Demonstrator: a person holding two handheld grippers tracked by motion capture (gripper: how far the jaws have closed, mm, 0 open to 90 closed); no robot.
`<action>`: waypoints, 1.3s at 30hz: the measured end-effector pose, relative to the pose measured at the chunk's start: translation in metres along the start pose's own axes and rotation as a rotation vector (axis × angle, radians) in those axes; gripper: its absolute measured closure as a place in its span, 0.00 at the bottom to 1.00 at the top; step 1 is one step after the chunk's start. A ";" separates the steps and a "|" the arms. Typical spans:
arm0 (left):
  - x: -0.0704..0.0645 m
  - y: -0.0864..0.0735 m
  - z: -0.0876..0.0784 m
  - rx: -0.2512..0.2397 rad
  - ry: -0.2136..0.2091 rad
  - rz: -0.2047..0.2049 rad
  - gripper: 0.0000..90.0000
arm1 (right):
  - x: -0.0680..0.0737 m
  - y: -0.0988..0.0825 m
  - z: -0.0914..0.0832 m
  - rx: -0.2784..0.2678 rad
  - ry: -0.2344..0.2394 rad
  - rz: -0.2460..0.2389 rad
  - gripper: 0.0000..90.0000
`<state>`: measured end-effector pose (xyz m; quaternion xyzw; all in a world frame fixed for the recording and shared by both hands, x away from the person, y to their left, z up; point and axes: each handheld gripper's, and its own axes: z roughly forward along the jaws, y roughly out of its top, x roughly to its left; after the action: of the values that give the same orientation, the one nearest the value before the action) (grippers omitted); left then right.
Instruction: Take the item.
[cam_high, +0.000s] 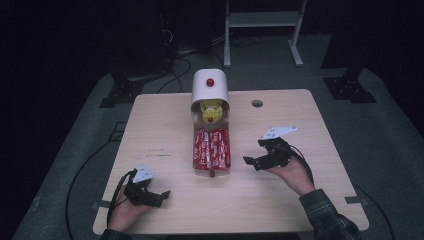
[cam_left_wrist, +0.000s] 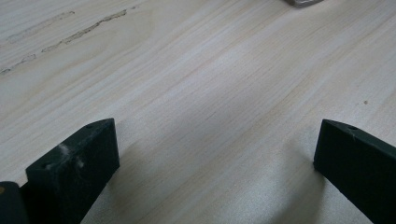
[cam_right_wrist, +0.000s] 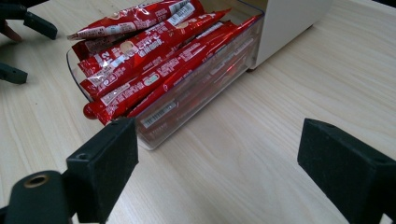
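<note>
A clear plastic drawer (cam_high: 211, 147) lies pulled out at the middle of the light wooden table (cam_high: 165, 125). It is packed with long red foil sachets (cam_high: 212, 145) laid side by side, glossy and crinkled, their ends pointing toward the person. In the right gripper view the sachets (cam_right_wrist: 149, 60) heap above the drawer's transparent rim (cam_right_wrist: 187, 116), and one tip pokes over the near end. The drawer slides out of a white box with a rounded top (cam_high: 210, 86) at twelve o'clock, which bears a small red knob; yellow items (cam_high: 211, 108) sit at its mouth, too small to identify.

At about four o'clock from the drawer, the right gripper (cam_high: 257, 161) is held in a hand, jaws spread wide with nothing between them, aimed toward the drawer's side and near it but not touching. At about seven o'clock, the left gripper (cam_high: 159, 196) rests near the table's front edge, well apart from the drawer, jaws also spread over bare wood grain.

A round hole (cam_high: 257, 103) pierces the tabletop at two o'clock.
</note>
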<state>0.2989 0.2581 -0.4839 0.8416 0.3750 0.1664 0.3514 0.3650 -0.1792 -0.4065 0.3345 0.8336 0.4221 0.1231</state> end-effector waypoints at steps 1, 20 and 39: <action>0.000 0.000 0.000 -0.002 0.001 0.000 0.00 | 0.000 0.001 0.002 0.005 0.000 -0.001 0.12; 0.000 0.000 0.000 -0.004 0.002 -0.001 0.00 | 0.013 0.026 0.027 0.003 0.021 -0.019 0.13; 0.000 0.000 0.000 0.001 0.001 0.003 0.00 | 0.030 0.046 0.051 -0.015 0.048 -0.037 0.14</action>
<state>0.2990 0.2583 -0.4838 0.8424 0.3738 0.1670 0.3504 0.3884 -0.1082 -0.3997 0.3078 0.8392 0.4337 0.1134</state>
